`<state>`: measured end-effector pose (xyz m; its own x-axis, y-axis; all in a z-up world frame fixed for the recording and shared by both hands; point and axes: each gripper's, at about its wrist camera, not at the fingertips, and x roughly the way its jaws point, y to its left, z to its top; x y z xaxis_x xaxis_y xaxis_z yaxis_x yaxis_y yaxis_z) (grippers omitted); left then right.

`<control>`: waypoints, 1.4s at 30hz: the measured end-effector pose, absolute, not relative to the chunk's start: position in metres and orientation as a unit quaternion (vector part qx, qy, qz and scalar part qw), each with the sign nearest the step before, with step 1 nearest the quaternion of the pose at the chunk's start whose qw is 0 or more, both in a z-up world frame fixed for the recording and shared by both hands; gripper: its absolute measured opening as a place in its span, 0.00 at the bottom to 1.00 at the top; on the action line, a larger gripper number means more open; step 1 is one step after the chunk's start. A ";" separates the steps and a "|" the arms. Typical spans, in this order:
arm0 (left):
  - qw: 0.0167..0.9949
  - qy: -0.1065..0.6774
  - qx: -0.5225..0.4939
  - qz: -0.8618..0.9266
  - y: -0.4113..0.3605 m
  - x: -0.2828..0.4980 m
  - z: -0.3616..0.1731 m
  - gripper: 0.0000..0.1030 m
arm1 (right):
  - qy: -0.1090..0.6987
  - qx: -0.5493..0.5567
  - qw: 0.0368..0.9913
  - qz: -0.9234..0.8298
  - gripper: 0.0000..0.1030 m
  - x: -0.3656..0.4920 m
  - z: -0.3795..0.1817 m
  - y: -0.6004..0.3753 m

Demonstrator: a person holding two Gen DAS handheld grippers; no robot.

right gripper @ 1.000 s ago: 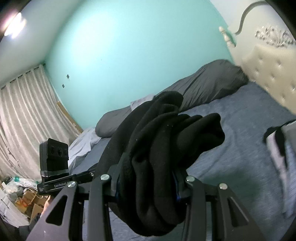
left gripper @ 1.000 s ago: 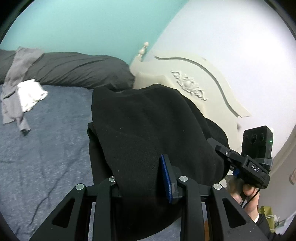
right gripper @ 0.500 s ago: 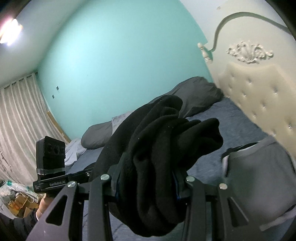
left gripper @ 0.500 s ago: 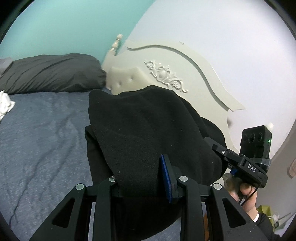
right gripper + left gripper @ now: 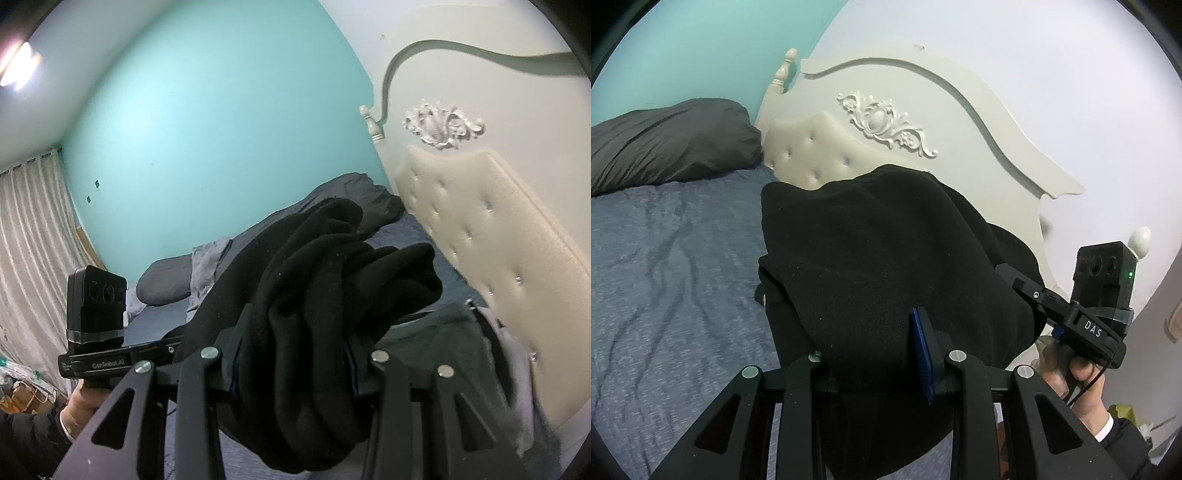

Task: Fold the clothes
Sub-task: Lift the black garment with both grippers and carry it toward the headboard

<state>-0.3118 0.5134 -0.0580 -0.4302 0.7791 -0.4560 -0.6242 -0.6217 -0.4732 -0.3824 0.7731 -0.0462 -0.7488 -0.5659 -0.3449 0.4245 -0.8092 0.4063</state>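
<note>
Left tongs [image 5: 875,354] and right tongs [image 5: 291,362] both clenched on black garment [image 5: 886,258], held above bed [image 5: 672,266] | view has swung from mid-bed toward headboard [image 5: 923,122] | likely carrying bundled garment to gray clothes [image 5: 461,343].

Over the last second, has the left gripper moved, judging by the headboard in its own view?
Yes. The left gripper, shut on the black garment, swung right: the headboard slid left into centre view.
</note>
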 end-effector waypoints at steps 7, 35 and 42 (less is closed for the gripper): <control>0.418 -0.107 -0.343 0.834 0.553 -0.319 -0.072 0.28 | -0.147 0.239 0.255 -0.925 0.39 -0.392 -0.062 0.808; 0.408 -0.108 -0.351 0.836 0.610 -0.341 -0.089 0.28 | -0.130 0.239 0.230 -0.934 0.39 -0.424 -0.085 0.858; 0.404 -0.103 -0.349 0.839 0.619 -0.337 -0.096 0.28 | -0.124 0.236 0.230 -0.936 0.39 -0.426 -0.087 0.863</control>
